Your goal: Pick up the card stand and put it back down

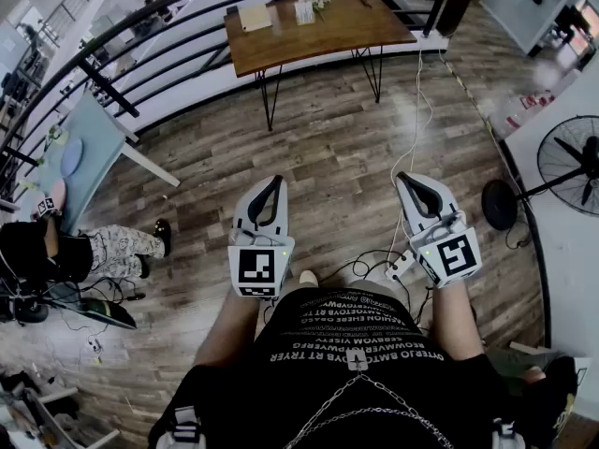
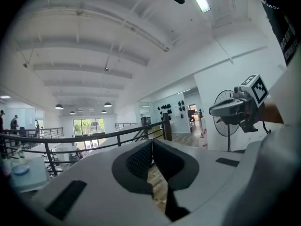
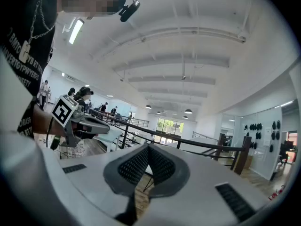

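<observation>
In the head view, the person is standing on the wood floor (image 1: pixel 337 148) and holding both tongs out at waist height, pointing toward the far end of the room. The left gripper (image 1: pixel 276 181) is keeping its two curved jaws touching at the tips, with only floor showing through the loop they form. The right gripper (image 1: pixel 404 178) is sitting just to its right, well apart from it, with its tips also meeting and nothing held. Far ahead, a wooden table (image 1: pixel 346 28) is standing against the curved black railing (image 1: pixel 140 64). A small white upright piece on it, which seems to be the card stand (image 1: pixel 304 10), is resting near the far middle edge, well away from both tongs. It is too small to make out in detail. A fan (image 1: pixel 571 162) is standing at the right.

In the left gripper view, the left gripper (image 2: pixel 151 142) is pressing its ribbed pads together at the tip and is gripping nothing. The right gripper (image 2: pixel 235 108) is hanging at the right, in front of the fan (image 2: pixel 225 121).

In the right gripper view, the right gripper (image 3: pixel 148 146) is likewise staying fully closed and empty. The left gripper (image 3: pixel 82 122) is showing at the left, and the railing (image 3: pixel 197 144) is running across behind.
</observation>
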The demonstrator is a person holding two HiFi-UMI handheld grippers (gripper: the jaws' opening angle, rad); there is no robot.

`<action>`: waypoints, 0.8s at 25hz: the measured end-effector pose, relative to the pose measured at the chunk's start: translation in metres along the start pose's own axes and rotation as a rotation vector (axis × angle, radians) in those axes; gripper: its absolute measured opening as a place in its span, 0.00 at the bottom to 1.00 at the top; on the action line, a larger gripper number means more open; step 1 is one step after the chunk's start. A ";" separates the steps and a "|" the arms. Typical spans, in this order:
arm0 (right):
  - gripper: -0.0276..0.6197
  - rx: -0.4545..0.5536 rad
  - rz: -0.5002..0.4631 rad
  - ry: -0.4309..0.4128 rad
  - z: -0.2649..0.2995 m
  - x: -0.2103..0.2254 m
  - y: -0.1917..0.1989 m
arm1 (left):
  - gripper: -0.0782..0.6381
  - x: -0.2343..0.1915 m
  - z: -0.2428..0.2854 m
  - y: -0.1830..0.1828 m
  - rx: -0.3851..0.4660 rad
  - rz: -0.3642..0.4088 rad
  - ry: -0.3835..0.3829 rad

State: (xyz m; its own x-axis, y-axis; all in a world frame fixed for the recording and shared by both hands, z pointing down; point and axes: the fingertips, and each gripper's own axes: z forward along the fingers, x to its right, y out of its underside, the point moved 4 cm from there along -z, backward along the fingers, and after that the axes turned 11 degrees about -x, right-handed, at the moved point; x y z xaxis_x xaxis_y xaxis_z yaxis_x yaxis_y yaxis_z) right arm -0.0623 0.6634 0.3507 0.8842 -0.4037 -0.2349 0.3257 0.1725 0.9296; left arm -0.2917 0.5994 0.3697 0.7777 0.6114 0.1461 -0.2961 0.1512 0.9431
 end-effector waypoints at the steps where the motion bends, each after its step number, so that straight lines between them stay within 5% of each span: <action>1: 0.06 0.003 0.004 -0.014 -0.004 0.003 0.001 | 0.15 0.007 0.000 -0.003 0.004 0.004 -0.006; 8: 0.06 -0.010 0.057 -0.117 0.015 0.048 -0.021 | 0.15 0.045 0.013 -0.027 0.027 -0.004 -0.038; 14: 0.06 -0.029 -0.145 -0.144 0.011 0.075 -0.051 | 0.15 0.081 0.022 -0.066 0.056 0.046 -0.085; 20: 0.07 -0.009 0.079 -0.175 -0.037 0.067 0.022 | 0.15 0.097 -0.002 -0.043 0.010 0.016 -0.152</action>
State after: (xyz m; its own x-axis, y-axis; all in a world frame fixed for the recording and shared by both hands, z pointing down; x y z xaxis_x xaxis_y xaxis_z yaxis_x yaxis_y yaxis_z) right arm 0.0162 0.6735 0.3454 0.8358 -0.5383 -0.1078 0.2614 0.2175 0.9404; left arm -0.2046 0.6533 0.3424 0.8482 0.4888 0.2041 -0.3040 0.1338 0.9432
